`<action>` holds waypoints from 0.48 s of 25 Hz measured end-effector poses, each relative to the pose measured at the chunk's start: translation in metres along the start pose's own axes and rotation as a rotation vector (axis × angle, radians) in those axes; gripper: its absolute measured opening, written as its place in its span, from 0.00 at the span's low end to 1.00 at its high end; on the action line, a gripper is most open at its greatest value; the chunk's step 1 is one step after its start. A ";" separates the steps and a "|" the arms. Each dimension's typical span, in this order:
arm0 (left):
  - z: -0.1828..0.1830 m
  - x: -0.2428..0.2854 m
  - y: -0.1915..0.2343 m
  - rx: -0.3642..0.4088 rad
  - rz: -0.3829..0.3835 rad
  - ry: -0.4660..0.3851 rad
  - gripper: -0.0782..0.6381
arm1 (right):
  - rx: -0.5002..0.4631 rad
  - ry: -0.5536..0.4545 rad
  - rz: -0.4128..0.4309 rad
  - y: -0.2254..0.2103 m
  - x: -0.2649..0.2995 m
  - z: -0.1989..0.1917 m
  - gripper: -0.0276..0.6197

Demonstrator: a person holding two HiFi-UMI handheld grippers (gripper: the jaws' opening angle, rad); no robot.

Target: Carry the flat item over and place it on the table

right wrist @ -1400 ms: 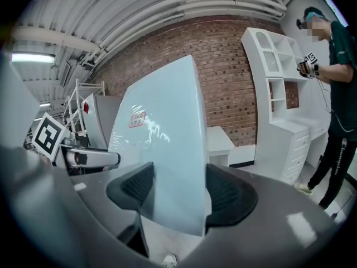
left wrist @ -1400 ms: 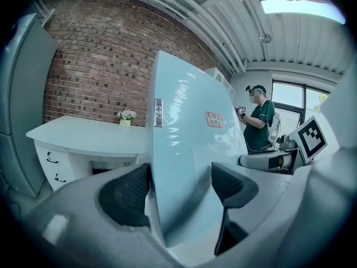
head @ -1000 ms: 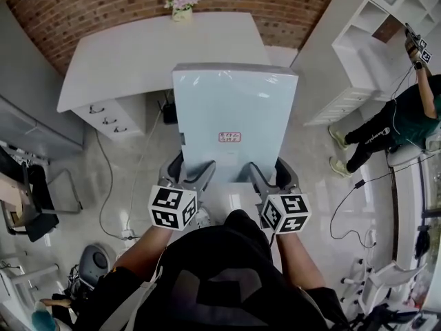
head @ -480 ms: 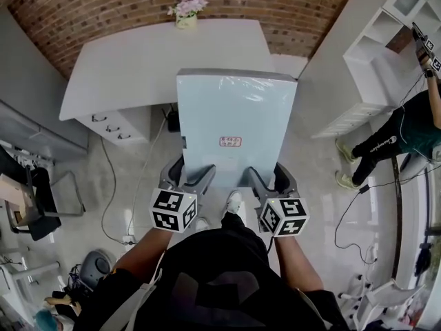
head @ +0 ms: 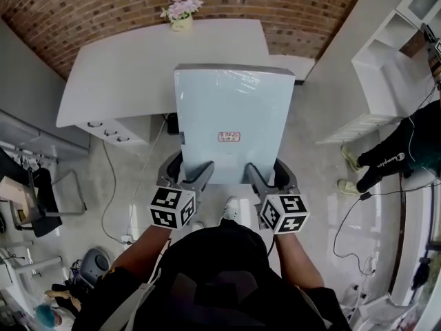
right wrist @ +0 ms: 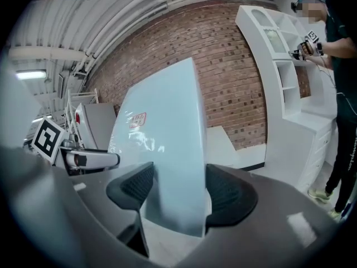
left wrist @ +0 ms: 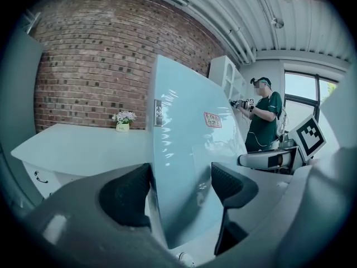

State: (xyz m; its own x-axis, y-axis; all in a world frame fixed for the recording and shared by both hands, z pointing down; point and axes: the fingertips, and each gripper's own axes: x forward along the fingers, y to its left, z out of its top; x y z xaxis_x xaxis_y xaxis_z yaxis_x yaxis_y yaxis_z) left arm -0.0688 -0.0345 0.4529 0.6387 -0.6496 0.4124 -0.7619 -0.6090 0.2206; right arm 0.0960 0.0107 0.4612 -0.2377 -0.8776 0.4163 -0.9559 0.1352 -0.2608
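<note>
A pale blue flat panel (head: 231,119) with a small red-printed label is held level in front of me, above the floor. My left gripper (head: 191,173) is shut on its near left edge and my right gripper (head: 265,174) is shut on its near right edge. In the left gripper view the panel (left wrist: 189,161) runs between the black pads (left wrist: 127,195). In the right gripper view the panel (right wrist: 167,149) sits clamped the same way. The white table (head: 117,61) stands ahead against the brick wall; the panel's far edge overlaps the table's near right part.
A small flower pot (head: 181,16) sits at the table's far edge. White drawers (head: 114,126) are under the table's left. A white shelf unit (head: 393,67) and a person in green (head: 413,150) are at the right. Cables cross the floor at left.
I have stepped forward with the panel; the table and wall sit slightly nearer and lower in view. Both grippers keep their hold. The person at right has shifted towards the frame's edge.
</note>
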 end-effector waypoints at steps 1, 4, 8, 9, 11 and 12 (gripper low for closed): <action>0.002 0.006 -0.002 -0.002 0.005 0.002 0.59 | 0.000 0.002 0.005 -0.006 0.003 0.002 0.51; 0.009 0.020 -0.006 -0.010 0.014 0.001 0.60 | -0.003 0.003 0.017 -0.020 0.009 0.011 0.51; 0.017 0.036 -0.007 -0.016 0.028 0.001 0.60 | -0.009 0.004 0.027 -0.034 0.020 0.022 0.51; 0.019 0.041 -0.007 -0.016 0.029 0.003 0.60 | -0.008 0.005 0.028 -0.037 0.022 0.024 0.51; 0.024 0.050 -0.008 -0.013 0.029 0.006 0.60 | -0.006 0.009 0.029 -0.045 0.027 0.029 0.51; 0.026 0.055 -0.009 -0.011 0.028 0.008 0.60 | -0.005 0.012 0.028 -0.049 0.030 0.031 0.51</action>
State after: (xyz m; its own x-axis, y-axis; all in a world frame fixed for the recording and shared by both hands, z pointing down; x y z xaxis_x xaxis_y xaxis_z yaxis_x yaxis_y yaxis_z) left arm -0.0242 -0.0768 0.4509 0.6161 -0.6628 0.4256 -0.7807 -0.5855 0.2183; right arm 0.1415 -0.0362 0.4596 -0.2666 -0.8680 0.4189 -0.9496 0.1622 -0.2684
